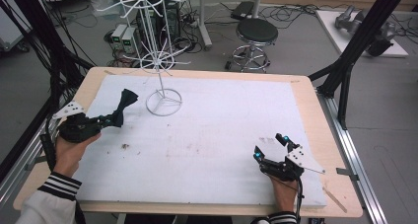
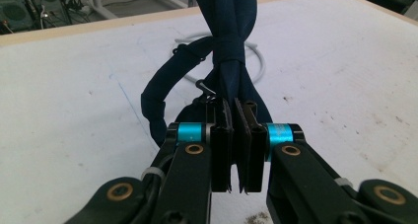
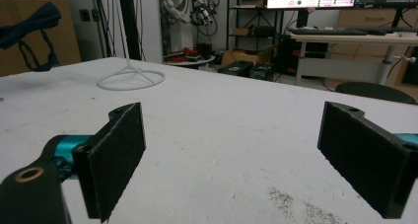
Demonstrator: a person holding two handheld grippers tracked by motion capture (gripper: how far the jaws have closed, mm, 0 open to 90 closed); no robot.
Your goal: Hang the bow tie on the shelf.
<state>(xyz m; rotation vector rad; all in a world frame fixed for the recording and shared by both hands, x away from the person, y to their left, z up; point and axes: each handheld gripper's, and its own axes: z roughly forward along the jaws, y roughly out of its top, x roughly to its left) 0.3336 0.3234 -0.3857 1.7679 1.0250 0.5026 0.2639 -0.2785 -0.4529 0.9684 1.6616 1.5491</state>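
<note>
Navy fabric is what matters at the left edge of the table: a dark blue bow tie [image 1: 120,109] with its neck strap looped beside it, pinched between the closed jaws of the left gripper [image 1: 105,119]. In the left gripper view the pads are pressed together on the lower wing of the bow tie [image 2: 227,61], and the cloth rises away from the jaws with its knot above them, so its long axis runs roughly in line with the gripper, pointing up and away from the hand. It looks lifted clear of the white foam board [image 1: 207,135], though the high view does not settle this.

Just beyond and to the right of the tie stands a white wire display rack [image 1: 158,61], its ring base [image 1: 163,102] resting on the board and its hooked arms spreading higher up. The rack lies ahead and to the right of the left gripper, and near it; if hanging the tie is the aim, that hand is by far the nearer one.

Over at the right, well apart from both tie and rack, the right gripper [image 1: 270,147] sits low near the board's front edge with its jaws spread wide and nothing between them.
</note>
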